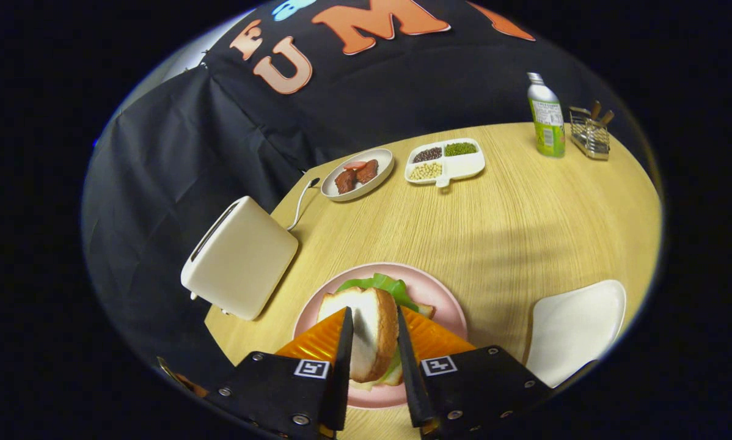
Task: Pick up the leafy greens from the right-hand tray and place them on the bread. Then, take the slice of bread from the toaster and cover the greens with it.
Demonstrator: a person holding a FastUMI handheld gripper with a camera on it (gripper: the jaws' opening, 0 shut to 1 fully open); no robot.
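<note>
A slice of bread [372,330] stands on edge between my two fingers, and my gripper [373,324] is shut on it. It hangs just over the pink plate [445,305], where leafy greens [381,286] lie on a lower bread slice [426,310] whose crust peeks out to the right. The white toaster [241,256] stands to the left of the plate near the table's edge, its slot facing up and dark. The white tray [577,327] to the right of the plate holds nothing.
Far across the wooden table [512,214] are a grey plate of meat pieces [358,174], a white divided dish of beans [444,162], a green bottle [547,116] and a wire rack [590,135]. The toaster's cord [302,201] runs toward the meat plate.
</note>
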